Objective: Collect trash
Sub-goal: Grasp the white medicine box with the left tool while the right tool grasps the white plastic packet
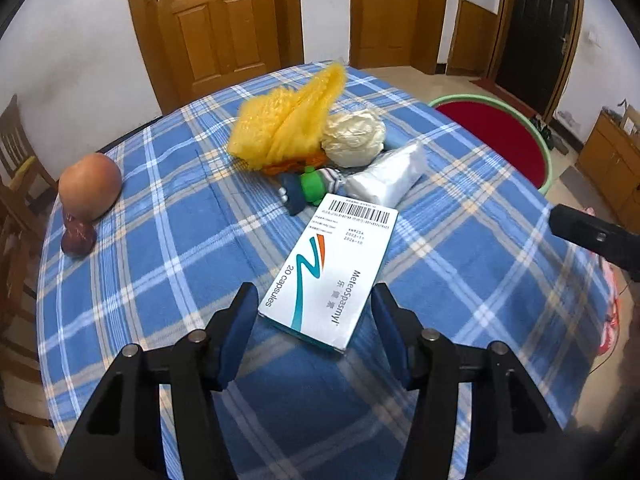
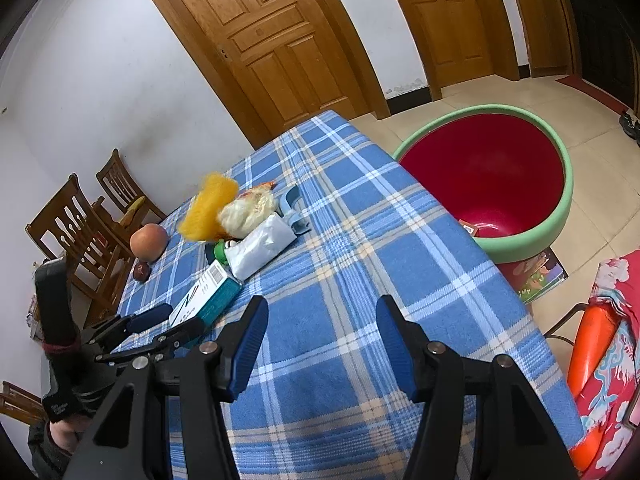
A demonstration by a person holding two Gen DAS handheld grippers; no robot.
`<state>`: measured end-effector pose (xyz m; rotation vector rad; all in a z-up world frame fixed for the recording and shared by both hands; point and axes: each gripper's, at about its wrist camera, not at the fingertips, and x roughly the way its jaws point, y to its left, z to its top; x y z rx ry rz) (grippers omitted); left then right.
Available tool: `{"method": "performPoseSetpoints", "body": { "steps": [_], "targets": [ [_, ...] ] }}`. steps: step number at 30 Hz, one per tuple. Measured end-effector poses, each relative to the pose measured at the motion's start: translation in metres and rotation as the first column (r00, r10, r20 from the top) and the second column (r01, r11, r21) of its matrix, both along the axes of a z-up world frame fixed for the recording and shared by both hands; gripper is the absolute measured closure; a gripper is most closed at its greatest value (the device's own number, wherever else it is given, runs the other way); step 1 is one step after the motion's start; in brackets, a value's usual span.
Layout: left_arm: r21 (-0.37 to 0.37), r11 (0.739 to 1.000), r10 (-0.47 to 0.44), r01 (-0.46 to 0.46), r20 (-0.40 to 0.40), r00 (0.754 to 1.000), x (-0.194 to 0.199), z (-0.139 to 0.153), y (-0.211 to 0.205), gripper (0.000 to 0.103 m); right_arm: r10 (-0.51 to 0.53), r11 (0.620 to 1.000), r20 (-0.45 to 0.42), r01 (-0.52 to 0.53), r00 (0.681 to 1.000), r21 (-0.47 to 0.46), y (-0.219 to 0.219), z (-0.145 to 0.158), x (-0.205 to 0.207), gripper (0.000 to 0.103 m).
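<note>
A white and teal medicine box (image 1: pixel 332 268) lies flat on the blue plaid tablecloth (image 1: pixel 180 248). Its near end sits between the fingers of my left gripper (image 1: pixel 314 300), whose pads stand close beside it with thin gaps showing. In the right wrist view the left gripper (image 2: pixel 172 322) straddles the same box (image 2: pixel 208 298). Behind the box lie a silver-white packet (image 1: pixel 388 178), a crumpled white paper ball (image 1: pixel 354 138), a yellow foam net (image 1: pixel 288 120) and a small green and dark toy (image 1: pixel 304 192). My right gripper (image 2: pixel 322 320) hangs open over bare cloth, holding nothing.
A red basin with a green rim (image 2: pixel 492 184) stands on the floor past the table's right edge. A peach-coloured fruit (image 1: pixel 90 186) and a small red fruit (image 1: pixel 78 236) sit at the table's left. Wooden chairs (image 2: pixel 80 232) stand beyond; an orange chair (image 2: pixel 600 340) is at right.
</note>
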<state>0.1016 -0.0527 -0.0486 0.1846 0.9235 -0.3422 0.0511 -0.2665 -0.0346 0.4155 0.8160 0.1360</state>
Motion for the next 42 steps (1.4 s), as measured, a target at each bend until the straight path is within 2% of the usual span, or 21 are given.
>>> {"method": "performPoseSetpoints", "body": {
  "steps": [6, 12, 19, 23, 31, 40, 42],
  "targets": [
    [-0.054, 0.993, 0.106, -0.104, 0.032, 0.994, -0.018, 0.012, 0.017, 0.045, 0.003, 1.000, -0.008, -0.003, 1.000, 0.007, -0.001, -0.004, 0.002, 0.044],
    [-0.152, 0.956, 0.260, -0.252, 0.032, 0.965, -0.024, 0.022, 0.050, 0.045, 0.037, 0.999, 0.000, -0.037, 0.999, -0.011, 0.007, 0.000, 0.009, 0.043],
    [-0.197, 0.917, 0.362, -0.347, 0.046, 0.931, -0.018, 0.029, 0.073, 0.045, 0.140, 0.988, 0.005, -0.139, 0.990, -0.069, 0.040, 0.004, 0.031, 0.033],
    [-0.210, 0.907, 0.384, -0.365, 0.052, 0.922, -0.013, 0.031, 0.077, 0.045, 0.189, 0.977, -0.009, -0.189, 0.982, -0.103, 0.059, -0.001, 0.051, 0.021],
    [-0.244, 0.902, 0.380, -0.357, 0.051, 0.924, -0.002, 0.032, 0.079, 0.045, 0.235, 0.952, -0.041, -0.239, 0.971, -0.194, 0.082, -0.012, 0.084, 0.015],
    [-0.268, 0.889, 0.390, -0.372, 0.017, 0.921, 0.009, 0.024, 0.078, 0.045, 0.272, 0.930, -0.100, -0.288, 0.957, -0.227, 0.093, -0.029, 0.117, 0.014],
    [-0.273, 0.887, 0.392, -0.373, 0.015, 0.920, 0.011, 0.023, 0.078, 0.045, 0.275, 0.924, -0.098, -0.291, 0.957, -0.249, 0.095, -0.030, 0.118, 0.021]
  ]
}}
